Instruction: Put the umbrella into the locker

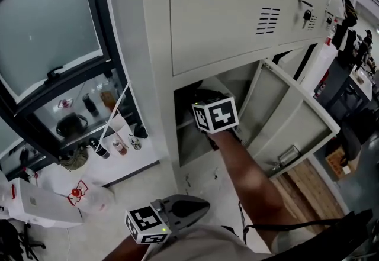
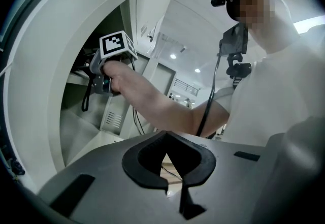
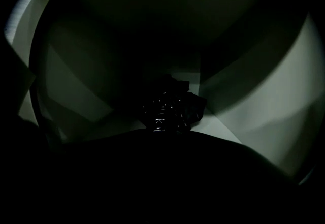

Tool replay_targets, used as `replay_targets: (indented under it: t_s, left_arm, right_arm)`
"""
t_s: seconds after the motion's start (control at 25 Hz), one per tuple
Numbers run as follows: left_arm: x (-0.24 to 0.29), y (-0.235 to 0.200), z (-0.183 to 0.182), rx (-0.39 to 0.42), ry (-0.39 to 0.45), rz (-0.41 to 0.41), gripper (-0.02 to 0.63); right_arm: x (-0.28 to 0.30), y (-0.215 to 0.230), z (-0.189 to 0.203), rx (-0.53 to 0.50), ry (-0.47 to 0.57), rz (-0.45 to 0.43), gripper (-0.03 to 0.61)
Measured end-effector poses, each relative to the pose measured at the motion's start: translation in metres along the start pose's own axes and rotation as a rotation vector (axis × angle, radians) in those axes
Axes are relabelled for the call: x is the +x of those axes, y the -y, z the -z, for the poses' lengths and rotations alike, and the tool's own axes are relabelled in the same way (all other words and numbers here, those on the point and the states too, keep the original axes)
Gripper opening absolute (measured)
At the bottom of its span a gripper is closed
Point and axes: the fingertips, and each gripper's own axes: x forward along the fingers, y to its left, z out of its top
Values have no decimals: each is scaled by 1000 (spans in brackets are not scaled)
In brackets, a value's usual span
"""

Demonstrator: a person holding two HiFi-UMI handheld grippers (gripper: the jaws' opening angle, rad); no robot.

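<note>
The grey locker has its lower door swung open to the right. My right gripper reaches into the open compartment, so only its marker cube and the forearm show in the head view. In the right gripper view a black folded umbrella sits directly ahead between the dark jaws, over the pale locker shelf. The left gripper view shows the right gripper at the locker mouth with the umbrella's black strap hanging below it. My left gripper is held low outside the locker, its jaws together and empty.
A dark-framed window stands left of the locker, with several small bottles on the sill and a white bag below. Keys hang in the neighbouring locker door. A cardboard box lies beyond the open door.
</note>
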Motion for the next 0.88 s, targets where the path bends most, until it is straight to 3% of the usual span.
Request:
replay_targets:
  t_s: [0.36, 0.72, 0.88]
  left_arm:
    - [-4, -9, 0, 1, -3, 42, 11]
    - [-7, -3, 1, -4, 12, 45, 11]
    - [-7, 3, 4, -15, 19, 31, 9]
  right_arm:
    - [8, -2, 5, -40, -82, -1, 153]
    - [3, -1, 3, 2, -60, -21, 153]
    - [-4, 1, 4, 8, -36, -14, 185]
